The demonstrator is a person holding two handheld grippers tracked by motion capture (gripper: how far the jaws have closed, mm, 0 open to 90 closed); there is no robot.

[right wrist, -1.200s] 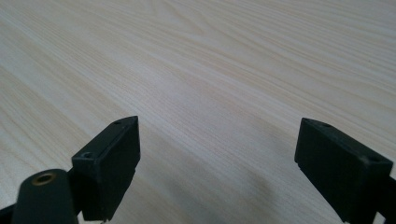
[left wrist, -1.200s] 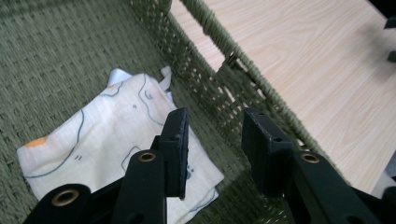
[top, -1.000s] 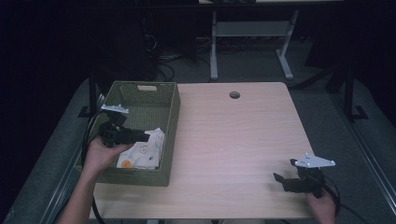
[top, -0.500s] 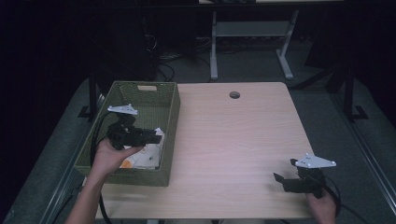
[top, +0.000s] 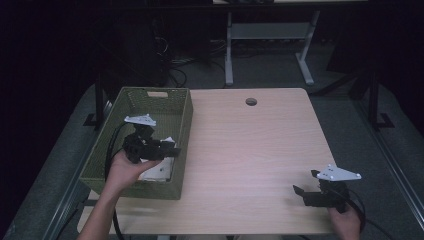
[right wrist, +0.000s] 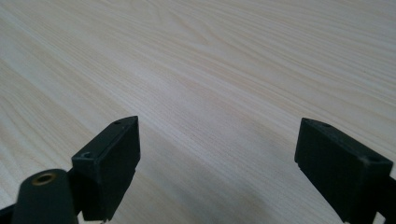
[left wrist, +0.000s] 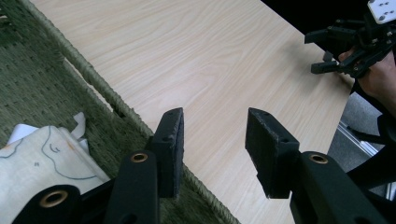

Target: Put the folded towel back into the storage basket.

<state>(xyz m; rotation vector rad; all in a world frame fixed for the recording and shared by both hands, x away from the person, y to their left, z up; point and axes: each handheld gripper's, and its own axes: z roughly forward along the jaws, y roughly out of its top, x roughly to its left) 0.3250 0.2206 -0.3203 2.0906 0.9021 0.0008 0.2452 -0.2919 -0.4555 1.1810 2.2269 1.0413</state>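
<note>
Clearly the work centres on the left side of the high view, so take the scene from the biggest thing down. The pale wood-grain bench (top: 250, 150) lies bare across its middle. On its left part stands the olive-green woven rectangular basket (top: 150, 105), and in the basket's near end lies a cream-white cloth piece with thin line drawing on it (left wrist: 42, 154), at the lower left of the left gripper view.

The left gripper (top: 172, 149) hangs over the basket's right wall with its jaws apart; they have just been opening, and nothing sits between them, so the cloth looks released. The sound course now is to lift straight clear of the woven rim before swinging away, lest a jaw snag the weave.

The right gripper (top: 300, 192) rests at the lower right of the high view, jaws wide apart and empty over bare wood.
</note>
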